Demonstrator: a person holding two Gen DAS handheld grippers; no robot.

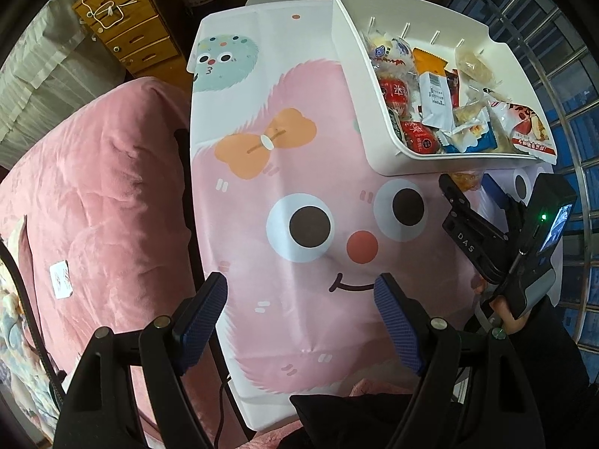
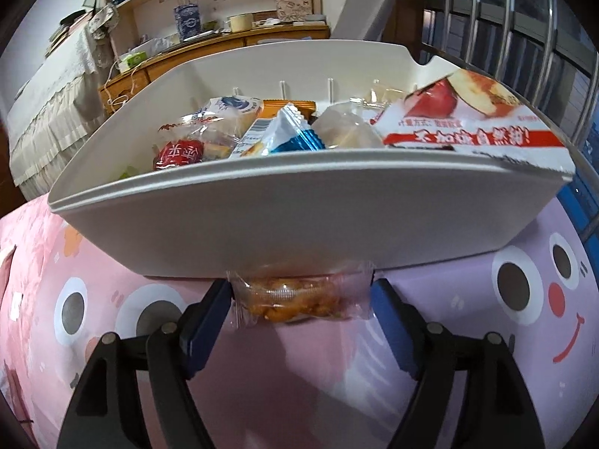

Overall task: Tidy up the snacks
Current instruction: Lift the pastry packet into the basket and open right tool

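A white bin (image 1: 368, 134) (image 2: 299, 224) full of wrapped snacks stands at the far right of the table. A clear packet of orange snacks (image 2: 295, 299) (image 1: 464, 180) lies on the tablecloth against the bin's front wall. My right gripper (image 2: 301, 289) (image 1: 472, 187) straddles it, jaws apart, with the packet's crimped ends just at the blue pads and no squeeze visible. My left gripper (image 1: 299, 299) points down over the pink cartoon face, open with nothing between its fingers. A big apple-print bag (image 2: 471, 119) overhangs the bin's right corner.
The table wears a pink cartoon tablecloth (image 1: 284, 119). A bed with a pink blanket (image 1: 93, 194) adjoins it on the left. Wooden drawers (image 1: 131, 33) and a shelf (image 2: 224, 33) stand behind. Window bars (image 2: 524, 30) run along the right. A person's hand (image 1: 510, 318) holds the right gripper.
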